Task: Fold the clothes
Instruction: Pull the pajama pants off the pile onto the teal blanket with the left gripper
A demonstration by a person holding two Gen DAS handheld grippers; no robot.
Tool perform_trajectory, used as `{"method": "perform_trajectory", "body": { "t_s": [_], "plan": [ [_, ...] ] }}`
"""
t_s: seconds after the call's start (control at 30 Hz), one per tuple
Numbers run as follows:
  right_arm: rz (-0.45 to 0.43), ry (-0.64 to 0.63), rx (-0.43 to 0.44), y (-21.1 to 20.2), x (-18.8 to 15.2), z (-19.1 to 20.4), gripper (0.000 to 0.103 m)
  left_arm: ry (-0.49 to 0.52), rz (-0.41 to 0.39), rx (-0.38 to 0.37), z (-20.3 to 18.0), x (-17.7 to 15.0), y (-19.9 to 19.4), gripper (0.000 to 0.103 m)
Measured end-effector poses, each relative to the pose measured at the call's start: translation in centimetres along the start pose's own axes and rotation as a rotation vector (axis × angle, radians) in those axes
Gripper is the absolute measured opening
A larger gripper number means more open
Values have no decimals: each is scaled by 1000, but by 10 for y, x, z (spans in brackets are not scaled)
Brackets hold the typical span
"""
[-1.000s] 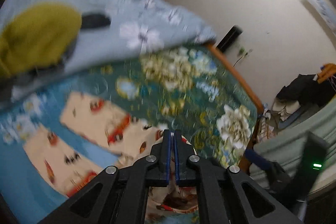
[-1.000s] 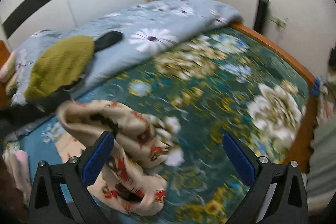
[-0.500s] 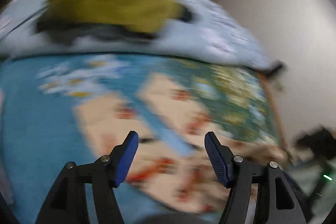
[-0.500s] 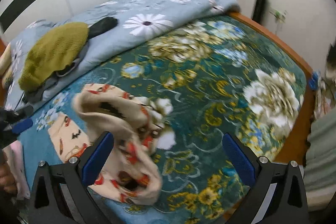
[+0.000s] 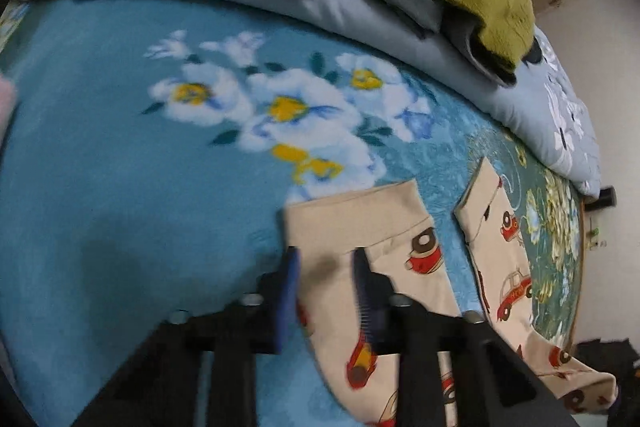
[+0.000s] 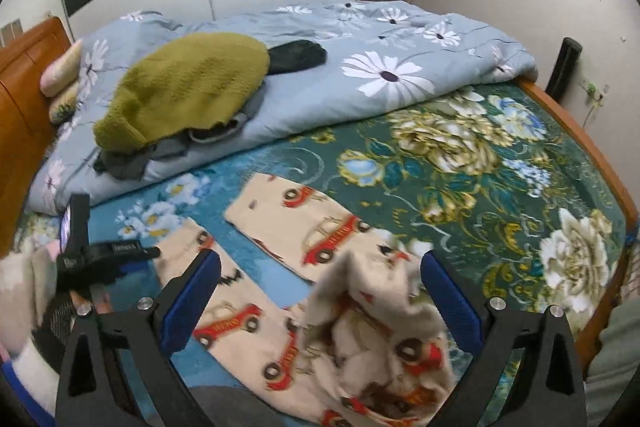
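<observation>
One pyjama leg (image 5: 360, 227) passes behind blurred fingers (image 5: 288, 287).

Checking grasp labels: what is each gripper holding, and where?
Nothing yet. On the left gripper, jaws have just been closing astride the leg cuff of the patterned pants; the right gripper is open.
</observation>
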State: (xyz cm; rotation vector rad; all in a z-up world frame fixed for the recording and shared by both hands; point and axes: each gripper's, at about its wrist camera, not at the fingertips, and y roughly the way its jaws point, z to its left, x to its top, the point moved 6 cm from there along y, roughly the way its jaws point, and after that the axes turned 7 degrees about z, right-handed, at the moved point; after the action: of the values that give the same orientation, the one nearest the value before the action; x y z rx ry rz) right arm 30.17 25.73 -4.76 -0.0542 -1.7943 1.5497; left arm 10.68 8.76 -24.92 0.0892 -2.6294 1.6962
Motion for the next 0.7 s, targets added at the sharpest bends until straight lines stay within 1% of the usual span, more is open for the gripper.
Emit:
{"method": "perform_trajectory", "body": {
  "t_s": [0.03,0.07,0.13,0.2,0.23,0.3,0.4,0.47,0.53,0.57,0.6,0.67,0.7],
  "plan": [
    [4,5,-11,-2,-2,-6,100,-3,13,11,0,3,3,0],
    [4,11,-21,-4,-3,-11,100,-6,6,-3,-2,4,0,0],
    [2,20,-39,-9,-4,-20,100,9,-43,-55,-8,5,-15,0],
    [-7,16,-46,-16,-3,-22,101,31,-86,-88,-14,8,-34,0],
    [-11,10,-44,-18,-3,-20,100,41,-106,-106,-17,10,-44,0],
    [-20,-9,-31,-21,0,-11,100,41,-140,-118,-16,18,-60,0],
    [-26,-21,1,-22,1,3,100,38,-114,-83,-2,20,-63,1],
    [-25,-18,33,-21,1,12,100,37,-84,-43,12,13,-51,2],
    [-21,-24,43,-19,-1,19,100,19,-52,-14,26,6,-36,12],
    [-17,-28,44,-18,-3,21,100,5,-34,-10,33,3,-27,31],
    [-13,-32,45,-18,-4,23,100,-9,-17,-8,38,1,-18,46],
    [-8,-38,39,-19,-7,22,100,-33,-8,-33,43,-3,-8,47],
    [-6,-40,33,-19,-8,20,100,-41,-11,-44,44,-3,-5,45]
  ]
}}
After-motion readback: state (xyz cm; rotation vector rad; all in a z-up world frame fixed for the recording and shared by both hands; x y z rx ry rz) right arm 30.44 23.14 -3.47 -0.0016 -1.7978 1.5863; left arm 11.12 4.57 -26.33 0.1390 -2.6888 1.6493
